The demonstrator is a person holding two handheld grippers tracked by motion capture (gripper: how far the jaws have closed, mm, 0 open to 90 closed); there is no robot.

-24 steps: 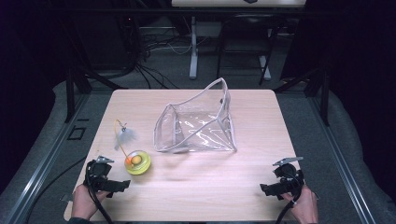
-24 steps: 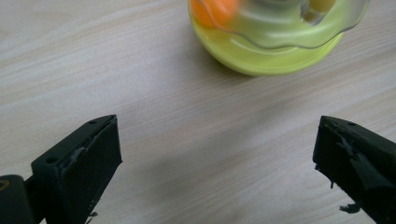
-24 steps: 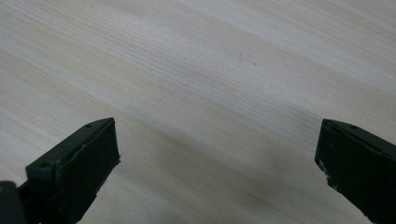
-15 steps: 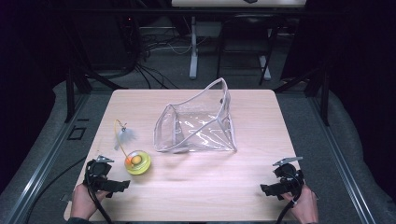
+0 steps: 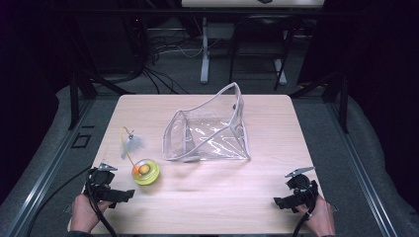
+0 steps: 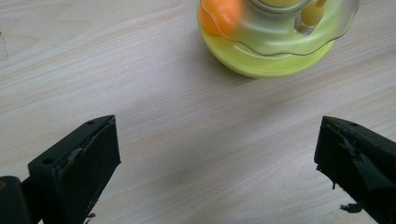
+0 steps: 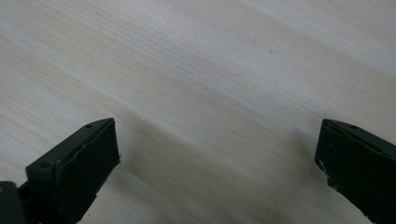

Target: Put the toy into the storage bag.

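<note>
Pale wooden surface, square, seen from above. Clear plastic pouch with grey piping standing open near the centre, mouth toward the left. Yellow-green dish toy on the near left part, holding an orange ball, with a thin wire and a pale feather rising off it toward the far left. Left hand-held gripper low at the near left corner, gripped by the left hand, tips pointing right, just beside the toy but apart from it. Right hand-held gripper at the near right corner in the right hand, tips pointing left, well apart from the pouch. From the high view, too small to judge jaw spacing. Left gripper view supplies it: left hand-held gripper with jaws wide apart, nothing between them but bare wood; toy close ahead at top, translucent wavy rim over the yellow base, orange ball at its left edge, blurred. Right gripper view: right hand-held gripper likewise spread wide over plain wood grain, nothing held. Against the frames from under a second ago: both hands, toy and pouch in the same places; no shift detectable.
</note>
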